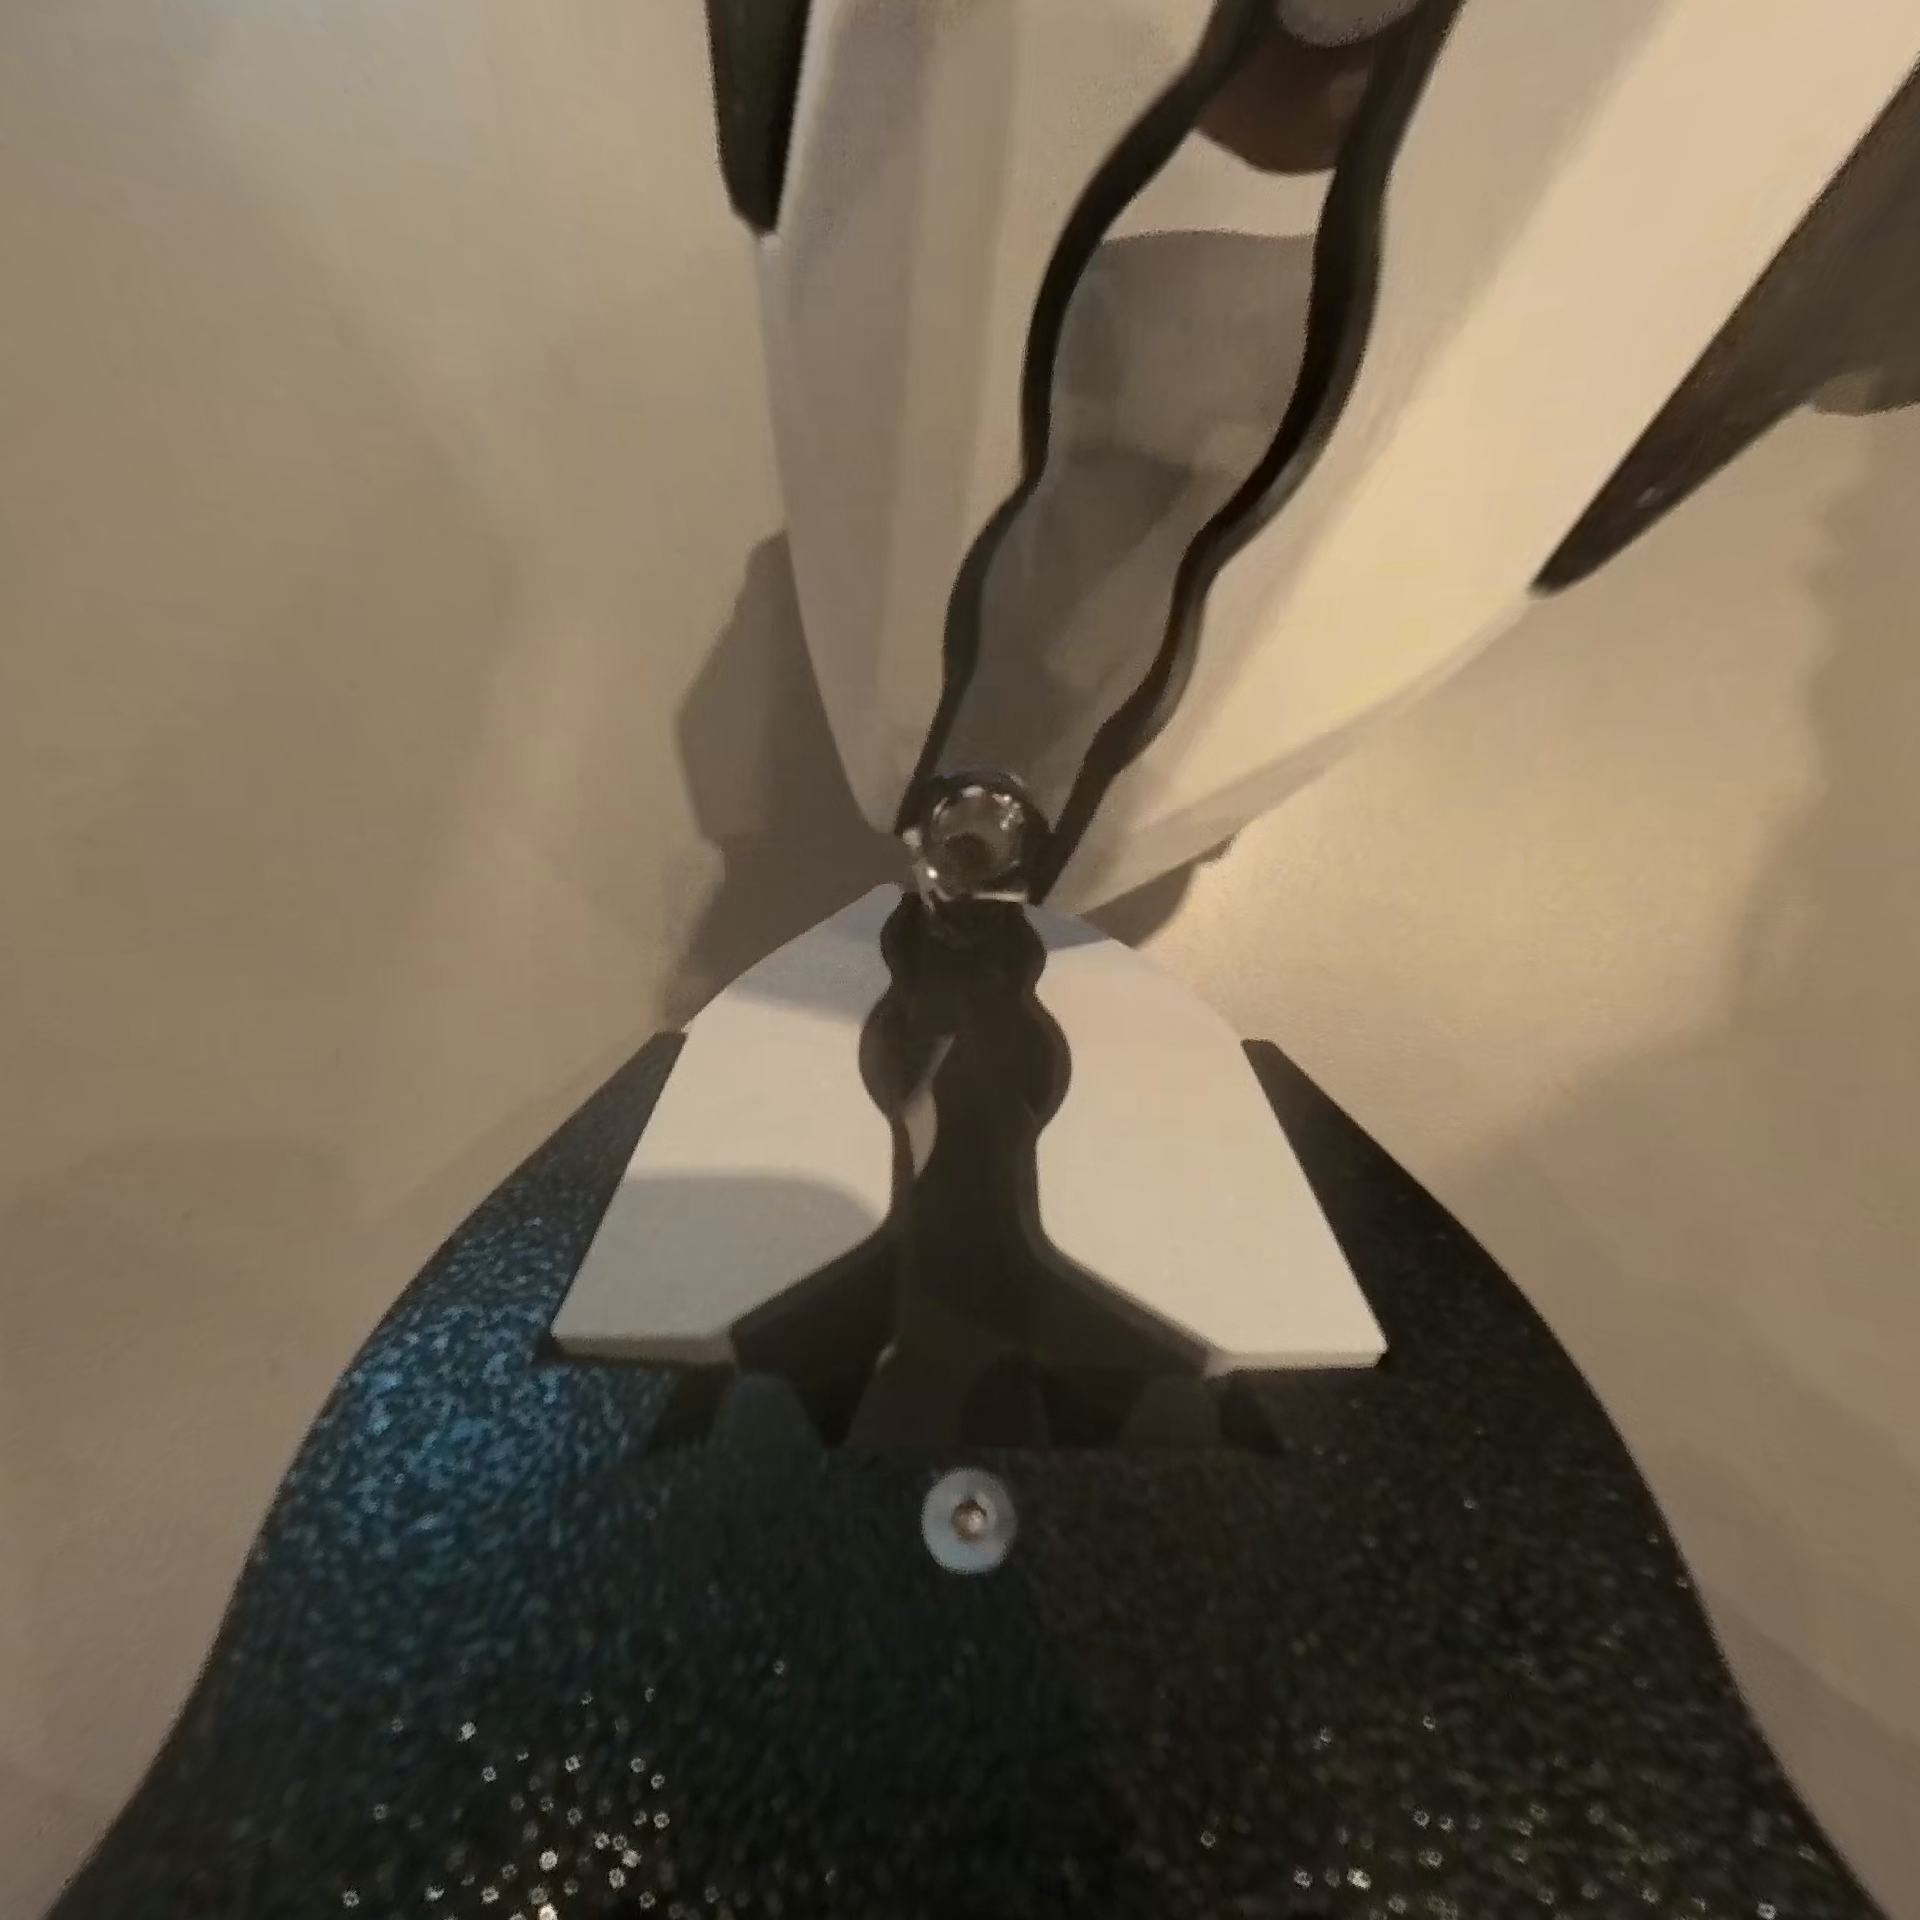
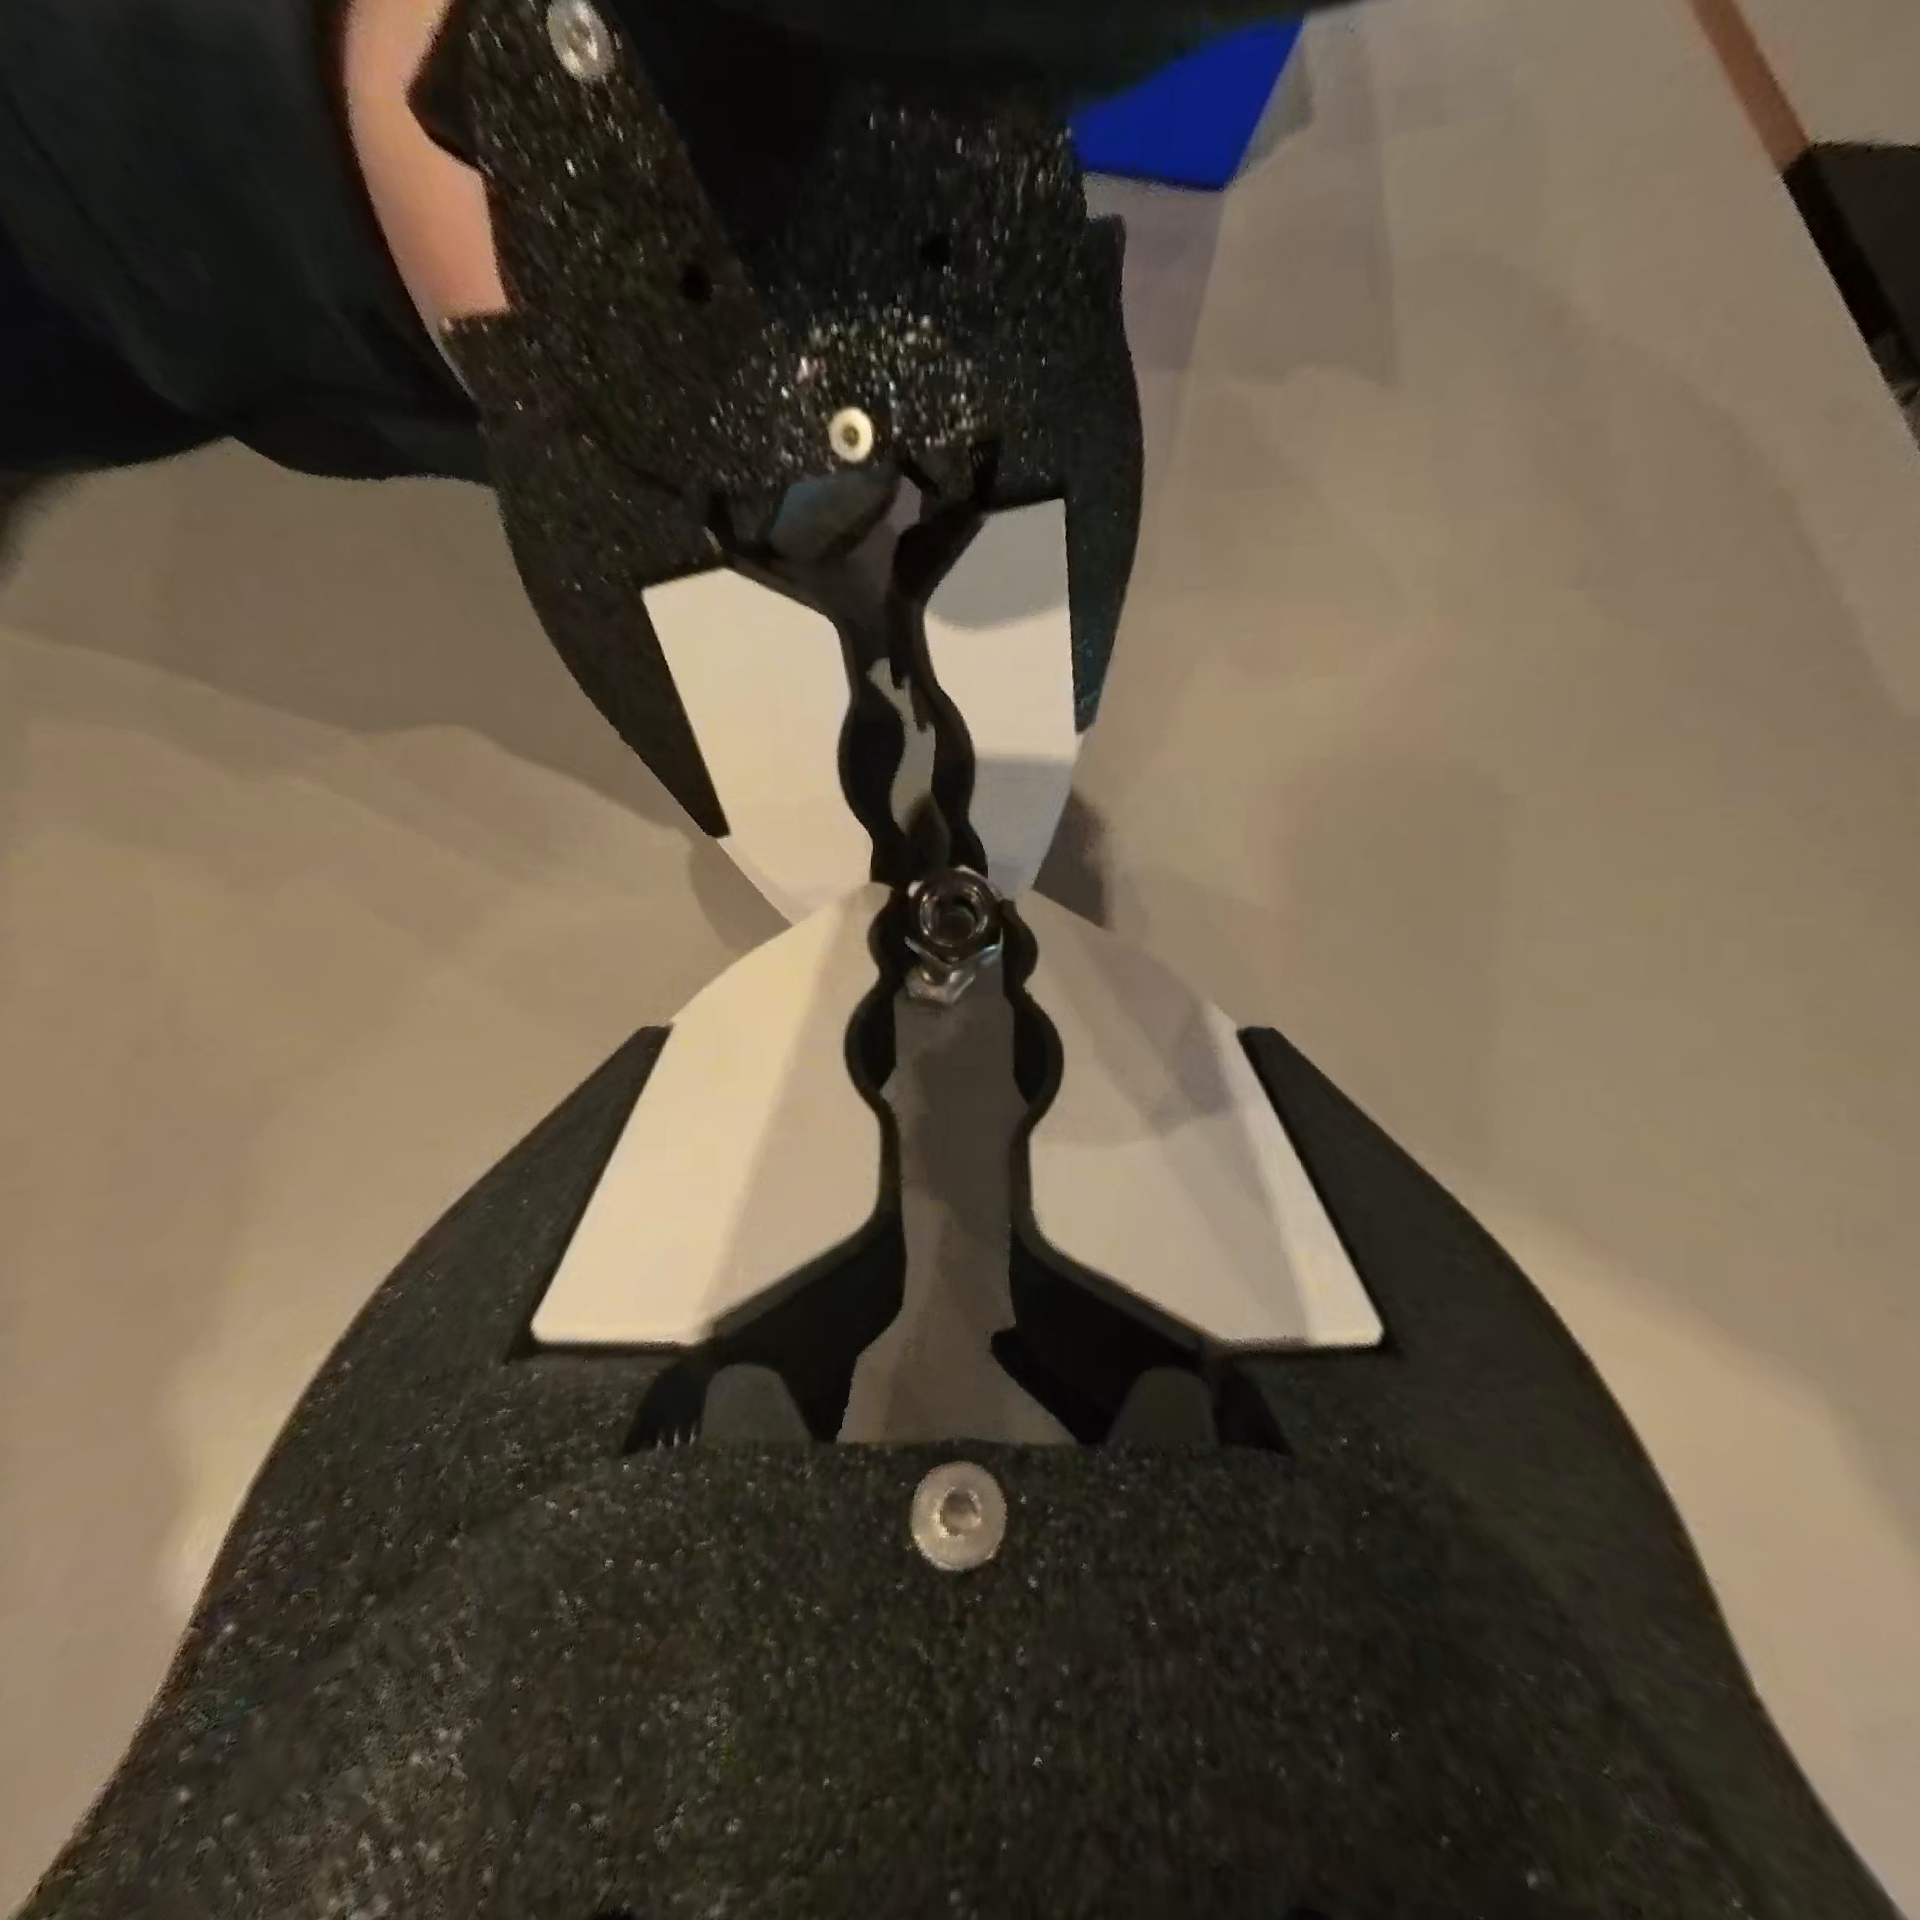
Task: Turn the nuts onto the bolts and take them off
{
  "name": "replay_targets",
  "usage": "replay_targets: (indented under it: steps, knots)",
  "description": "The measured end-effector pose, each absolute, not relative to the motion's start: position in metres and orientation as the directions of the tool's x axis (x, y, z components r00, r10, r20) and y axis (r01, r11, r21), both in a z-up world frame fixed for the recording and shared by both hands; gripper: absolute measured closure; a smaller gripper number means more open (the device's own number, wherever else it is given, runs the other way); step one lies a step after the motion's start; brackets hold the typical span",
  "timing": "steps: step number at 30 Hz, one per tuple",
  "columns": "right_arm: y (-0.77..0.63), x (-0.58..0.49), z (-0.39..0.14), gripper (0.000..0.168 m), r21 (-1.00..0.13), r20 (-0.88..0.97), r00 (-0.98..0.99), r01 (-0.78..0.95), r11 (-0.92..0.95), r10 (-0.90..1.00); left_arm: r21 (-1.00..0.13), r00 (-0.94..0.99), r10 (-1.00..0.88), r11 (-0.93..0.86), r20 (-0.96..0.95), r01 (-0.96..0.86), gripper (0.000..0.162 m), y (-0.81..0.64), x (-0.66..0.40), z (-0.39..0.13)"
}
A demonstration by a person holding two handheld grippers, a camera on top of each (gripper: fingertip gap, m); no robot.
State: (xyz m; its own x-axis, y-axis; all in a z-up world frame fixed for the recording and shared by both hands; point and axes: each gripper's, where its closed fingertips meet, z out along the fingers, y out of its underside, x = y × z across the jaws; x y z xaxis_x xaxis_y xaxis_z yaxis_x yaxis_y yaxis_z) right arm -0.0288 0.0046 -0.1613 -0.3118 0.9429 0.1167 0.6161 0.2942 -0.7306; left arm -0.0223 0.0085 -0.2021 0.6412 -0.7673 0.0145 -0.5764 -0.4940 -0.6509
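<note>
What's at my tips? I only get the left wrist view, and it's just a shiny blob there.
Observer: The right wrist view shows a dark hex nut between the right gripper's tips.
Operator: Anything else in there?
Observer: A silver hex piece shows just below the nut in that view, between the same fingers.
Operator: And who's got my left gripper?
Observer: A hand in a dark sleeve holds the left gripper.
</note>
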Motion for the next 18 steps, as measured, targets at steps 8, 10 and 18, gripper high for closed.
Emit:
replay_targets:
  steps: [8,10,18]
  knots:
    - [0.0042,-0.0311,-0.1676,0.151,-0.681,0.152,-0.302,0.659,0.321,0.941,-0.650,0.641,-0.767,-0.494,0.014,-0.577,0.146,0.0084,-0.0221,-0.2023]
    - [0.0050,-0.0295,-0.1678,0.151,-0.671,0.162,-0.305,0.663,0.331,0.939,-0.650,0.642,-0.767,-0.494,0.013,-0.577,0.146,0.0084,-0.0222,-0.2023]
    - [0.0045,-0.0300,-0.1676,0.151,-0.721,0.091,-0.303,0.637,0.272,0.949,-0.651,0.641,-0.767,-0.495,0.016,-0.576,0.146,0.0082,-0.0220,-0.2023]
